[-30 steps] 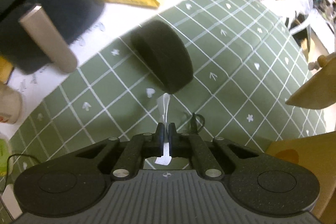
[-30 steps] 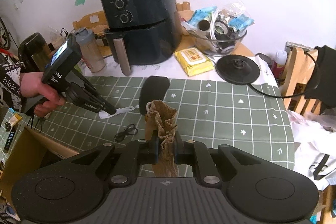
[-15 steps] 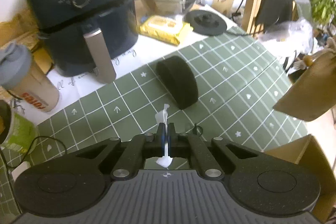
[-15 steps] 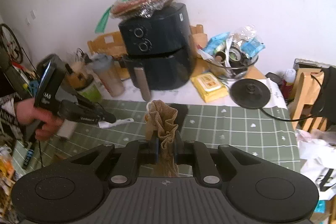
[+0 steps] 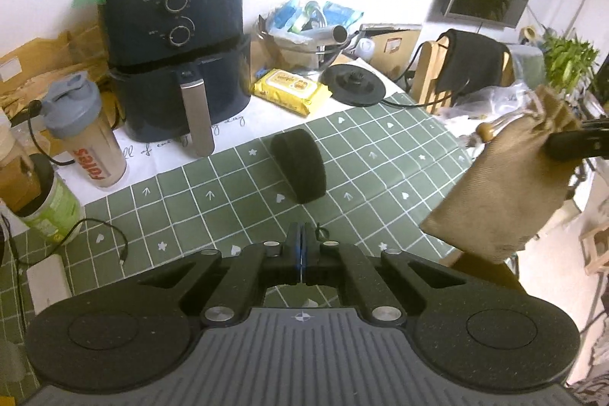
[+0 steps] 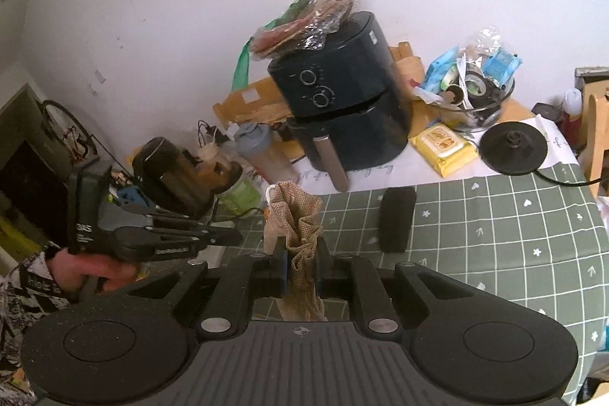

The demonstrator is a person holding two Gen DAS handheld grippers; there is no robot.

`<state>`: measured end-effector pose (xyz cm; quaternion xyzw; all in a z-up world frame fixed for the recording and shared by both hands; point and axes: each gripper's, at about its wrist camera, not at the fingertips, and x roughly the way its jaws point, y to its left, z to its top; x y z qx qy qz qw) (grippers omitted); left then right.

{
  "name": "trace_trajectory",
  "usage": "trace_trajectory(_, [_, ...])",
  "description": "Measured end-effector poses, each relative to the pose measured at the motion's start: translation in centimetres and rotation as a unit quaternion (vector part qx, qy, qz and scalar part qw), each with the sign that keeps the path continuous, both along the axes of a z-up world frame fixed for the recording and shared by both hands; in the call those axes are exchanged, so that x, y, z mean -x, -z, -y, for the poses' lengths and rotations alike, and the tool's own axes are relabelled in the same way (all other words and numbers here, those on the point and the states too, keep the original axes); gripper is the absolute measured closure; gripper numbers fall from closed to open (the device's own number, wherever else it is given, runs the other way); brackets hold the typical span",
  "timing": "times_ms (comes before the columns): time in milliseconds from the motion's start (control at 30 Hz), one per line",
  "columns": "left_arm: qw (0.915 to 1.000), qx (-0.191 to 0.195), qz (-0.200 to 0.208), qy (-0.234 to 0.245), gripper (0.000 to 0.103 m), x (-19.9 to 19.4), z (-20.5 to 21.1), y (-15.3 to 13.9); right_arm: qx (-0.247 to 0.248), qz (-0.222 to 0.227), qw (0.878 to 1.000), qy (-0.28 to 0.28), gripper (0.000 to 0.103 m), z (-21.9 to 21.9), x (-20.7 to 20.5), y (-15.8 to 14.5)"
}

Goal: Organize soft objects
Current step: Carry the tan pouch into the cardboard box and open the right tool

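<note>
R gripper: jaws clamped on neck of burlap pouch, held in air off table's near-right corner (body hangs free). L gripper: fingers pressed together, nothing seen between. Black foam pad on edge mid green cloth, bare squares around it. Air fryer behind.

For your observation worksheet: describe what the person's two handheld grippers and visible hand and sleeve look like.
Each gripper, left gripper and right gripper, is speckled black plastic with silver screws, blue-edged pads, two round discs and a ribbed grey base bearing a small crosshair mark. The left hand is bare, with a black-and-white patterned sleeve.
</note>
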<state>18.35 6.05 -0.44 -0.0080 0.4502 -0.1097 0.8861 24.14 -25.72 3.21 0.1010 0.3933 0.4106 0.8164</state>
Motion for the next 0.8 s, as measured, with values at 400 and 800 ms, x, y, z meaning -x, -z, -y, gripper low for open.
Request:
trace_trajectory(400, [0.9996, 0.009, -0.014, -0.024, 0.102, 3.7, -0.8, 0.8, -0.008, -0.049, 0.998, -0.038, 0.088, -0.7, 2.9, 1.8])
trace_trajectory(800, [0.9987, 0.017, -0.026, -0.042, 0.102, 6.6, -0.6, 1.3, -0.026, -0.115, 0.991, -0.061, 0.088, -2.4, 5.4, 4.8])
